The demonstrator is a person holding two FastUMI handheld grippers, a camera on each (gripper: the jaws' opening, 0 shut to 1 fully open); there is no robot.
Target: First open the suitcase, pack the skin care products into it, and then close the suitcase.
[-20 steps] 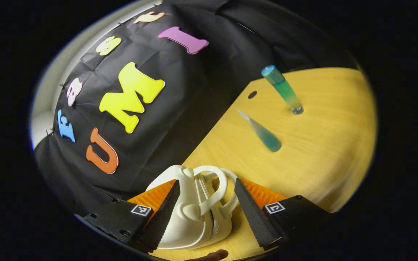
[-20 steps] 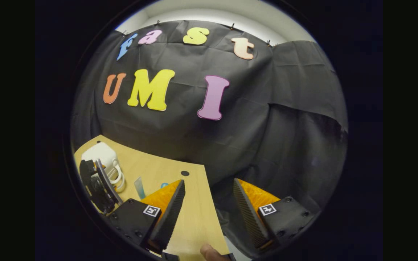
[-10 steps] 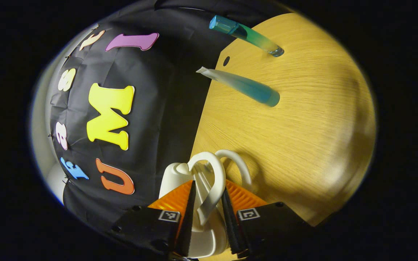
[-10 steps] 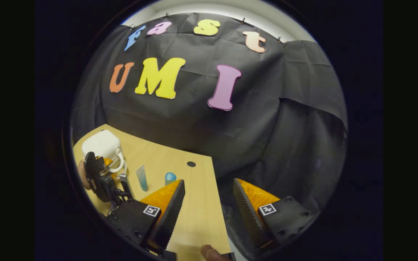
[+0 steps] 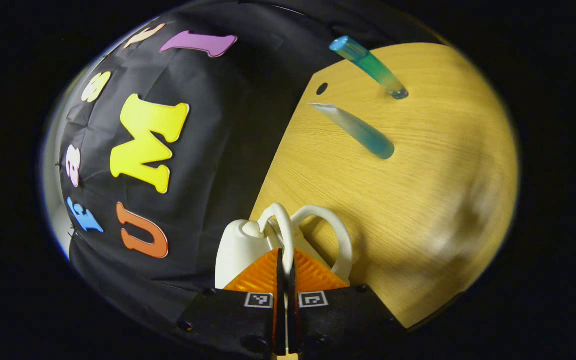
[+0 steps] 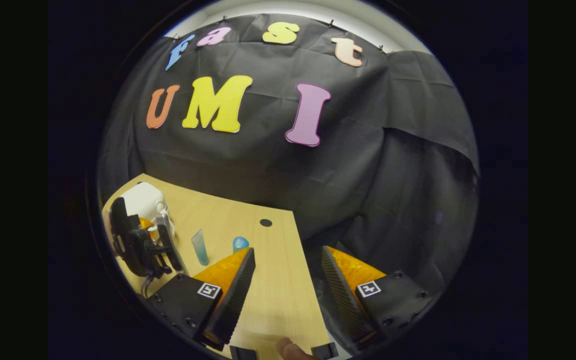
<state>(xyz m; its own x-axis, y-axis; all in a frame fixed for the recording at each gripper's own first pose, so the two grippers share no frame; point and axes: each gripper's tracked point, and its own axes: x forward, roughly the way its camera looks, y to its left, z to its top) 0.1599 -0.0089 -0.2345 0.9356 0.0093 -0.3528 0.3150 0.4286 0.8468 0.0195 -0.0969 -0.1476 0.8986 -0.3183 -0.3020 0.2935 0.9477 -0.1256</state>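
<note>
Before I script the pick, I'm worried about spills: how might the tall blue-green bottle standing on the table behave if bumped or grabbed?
The tall bottle stands upright, slim with a small base, so a sideways bump would probably tip it. Its round body would likely roll across the table. The glossy surface may be slippery.

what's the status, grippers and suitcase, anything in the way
Left gripper shut on one white handle of the suitcase. Right gripper open, holding nothing. Suitcase not visibly opened; tube and bottle stand apart on the table.

R gripper (image 6: pixel 288 290) agape over table (image 6: pixel 278 300)
</note>
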